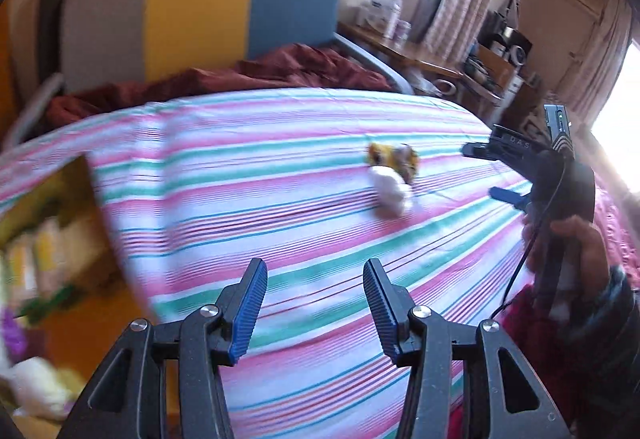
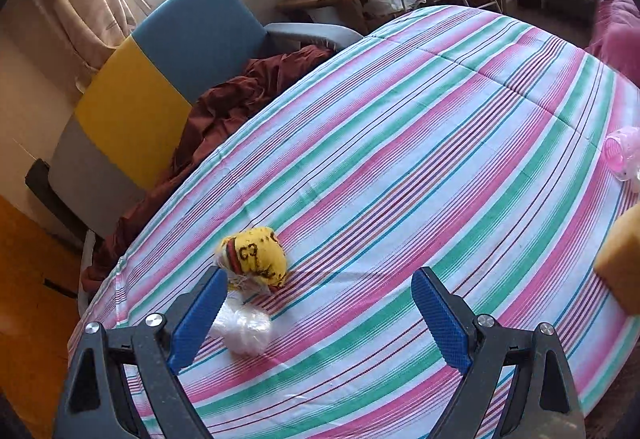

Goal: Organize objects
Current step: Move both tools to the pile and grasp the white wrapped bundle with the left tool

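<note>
My right tongs (image 2: 318, 313) gape wide and empty, lined up beside the pouch (image 2: 254, 257) for a pick. Left tongs (image 1: 316, 309) part-open, apparently empty.

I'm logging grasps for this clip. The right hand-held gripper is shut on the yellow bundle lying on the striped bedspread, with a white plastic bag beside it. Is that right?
Not quite. The right hand-held gripper is open and holds nothing, as the right wrist view shows. The yellow bundle does lie on the striped bedspread, with the white plastic bag beside it.
</note>
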Demonstrator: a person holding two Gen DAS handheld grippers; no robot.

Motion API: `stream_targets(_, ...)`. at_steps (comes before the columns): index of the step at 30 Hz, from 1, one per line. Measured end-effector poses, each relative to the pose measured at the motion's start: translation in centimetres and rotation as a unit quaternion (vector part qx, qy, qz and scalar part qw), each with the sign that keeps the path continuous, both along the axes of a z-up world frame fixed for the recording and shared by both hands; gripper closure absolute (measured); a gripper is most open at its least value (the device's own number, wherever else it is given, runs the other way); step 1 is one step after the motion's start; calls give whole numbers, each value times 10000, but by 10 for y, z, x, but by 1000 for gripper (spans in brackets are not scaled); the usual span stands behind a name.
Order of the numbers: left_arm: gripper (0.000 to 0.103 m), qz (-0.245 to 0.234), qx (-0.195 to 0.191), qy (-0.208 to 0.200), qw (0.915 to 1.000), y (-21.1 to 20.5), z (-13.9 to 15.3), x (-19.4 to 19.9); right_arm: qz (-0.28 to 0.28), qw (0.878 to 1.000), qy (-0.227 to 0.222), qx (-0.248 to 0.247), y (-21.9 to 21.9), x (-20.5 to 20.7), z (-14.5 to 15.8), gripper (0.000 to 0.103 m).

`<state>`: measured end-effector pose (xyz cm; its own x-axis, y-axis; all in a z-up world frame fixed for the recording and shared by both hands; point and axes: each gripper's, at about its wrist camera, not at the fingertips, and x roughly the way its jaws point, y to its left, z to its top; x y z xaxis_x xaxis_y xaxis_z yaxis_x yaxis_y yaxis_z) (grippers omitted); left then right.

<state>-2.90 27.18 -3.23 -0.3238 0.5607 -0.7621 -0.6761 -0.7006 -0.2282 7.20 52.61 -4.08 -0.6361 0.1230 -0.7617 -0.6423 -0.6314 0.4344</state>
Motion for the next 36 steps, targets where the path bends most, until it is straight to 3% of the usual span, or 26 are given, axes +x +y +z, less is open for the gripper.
stream_targets(6, 53, -305, 102, -425, 9986, 66, -22, -12, 78, 9998, 28, -180, -3, 1, -2, 9)
stream_targets(13, 52, -294, 68, -856, 9959, 120, -48, -36, 116, 9990, 83, -422, 0, 3, -6, 9)
stream_targets(18, 45, -191, 58, -926, 9955, 150, -59, -48, 148, 9985, 41, -529, 3, 1, -9, 8)
stream_targets(23, 46, -294, -56, -947, 9951, 175, -76, -53, 218, 9984, -2, -529, 1, -3, -11, 8)
stream_targets(24, 60, -323, -59, -920, 9952, 176, -79, -54, 319, 9982, -9, -512, 1, -4, -11, 8)
stream_targets(32, 63, -291, 139, -870, 9957, 112, -78, -39, 481, 9984, -160, -238, -5, -10, -11, 8)
stream_targets(36, 63, -393, 73, -549, 9977, 71, -74, -13, 572, 9978, -296, -144, -9, -12, -13, 8)
